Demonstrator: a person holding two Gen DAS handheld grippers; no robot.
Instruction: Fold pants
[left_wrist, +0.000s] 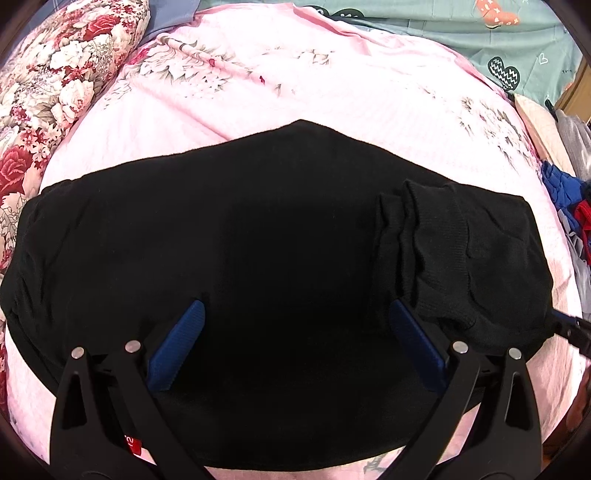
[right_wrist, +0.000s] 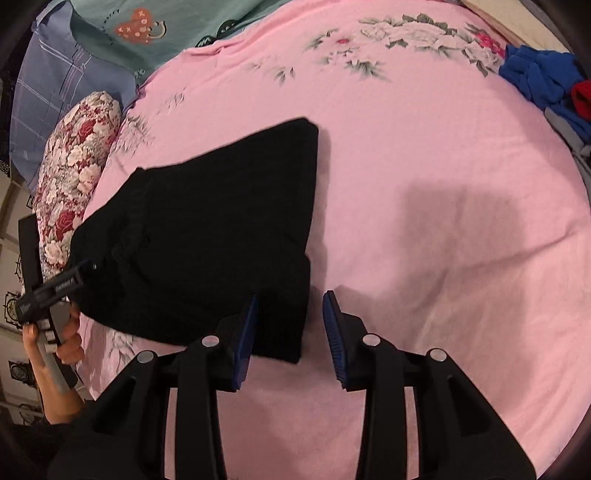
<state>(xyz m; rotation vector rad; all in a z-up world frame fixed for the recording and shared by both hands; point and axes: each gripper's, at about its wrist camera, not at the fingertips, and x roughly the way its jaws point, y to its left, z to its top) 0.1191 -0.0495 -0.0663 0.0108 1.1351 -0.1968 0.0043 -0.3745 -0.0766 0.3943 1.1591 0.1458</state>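
Observation:
The black pants (left_wrist: 258, 240) lie folded into a compact block on the pink floral bedsheet (left_wrist: 258, 85). Ribbed cuffs (left_wrist: 436, 240) lie on top at the right. My left gripper (left_wrist: 295, 314) is open wide, low over the pants, its blue pads on either side of the middle. In the right wrist view the pants (right_wrist: 207, 236) lie left of centre. My right gripper (right_wrist: 290, 299) is open over the near right corner of the pants; its left pad is over the fabric, the right pad over bare sheet. The left gripper (right_wrist: 48, 291) shows at the pants' left edge, held by a hand.
A red floral pillow (left_wrist: 48, 92) lies at the left. A teal quilt (left_wrist: 480, 33) and a blue checked pillow (right_wrist: 55, 85) lie at the bed's head. A pile of blue and red clothes (right_wrist: 543, 81) sits at the right edge of the bed.

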